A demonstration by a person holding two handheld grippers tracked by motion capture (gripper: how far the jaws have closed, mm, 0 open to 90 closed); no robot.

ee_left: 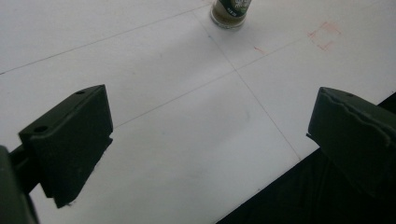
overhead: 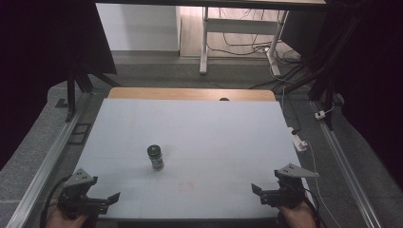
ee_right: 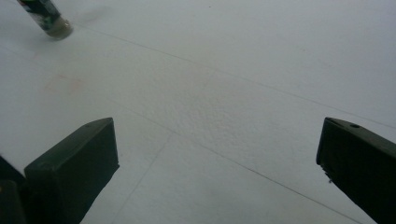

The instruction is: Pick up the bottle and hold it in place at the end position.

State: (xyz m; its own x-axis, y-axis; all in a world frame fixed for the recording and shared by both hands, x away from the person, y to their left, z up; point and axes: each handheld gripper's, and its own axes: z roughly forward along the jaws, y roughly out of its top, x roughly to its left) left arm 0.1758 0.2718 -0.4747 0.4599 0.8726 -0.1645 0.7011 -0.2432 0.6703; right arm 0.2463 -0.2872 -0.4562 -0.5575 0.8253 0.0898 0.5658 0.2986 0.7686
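A small dark jar with a green label and black lid (overhead: 155, 157) stands upright on the white table top (overhead: 190, 133), left of centre. Its base shows at the top of the left gripper view (ee_left: 230, 13) and at the top left of the right gripper view (ee_right: 46, 18). My left gripper (overhead: 111, 199) rests at the front left corner, open, jaws wide apart with nothing between them. My right gripper (overhead: 259, 192) sits at the front right edge, also open and empty. Both are well short of the jar.
A faint red square mark (overhead: 186, 185) lies on the table in front of the jar. A wooden strip (overhead: 190, 93) runs along the far edge. Metal rails (overhead: 47, 161) flank the table; cables and a white power strip (overhead: 299, 141) lie at the right.
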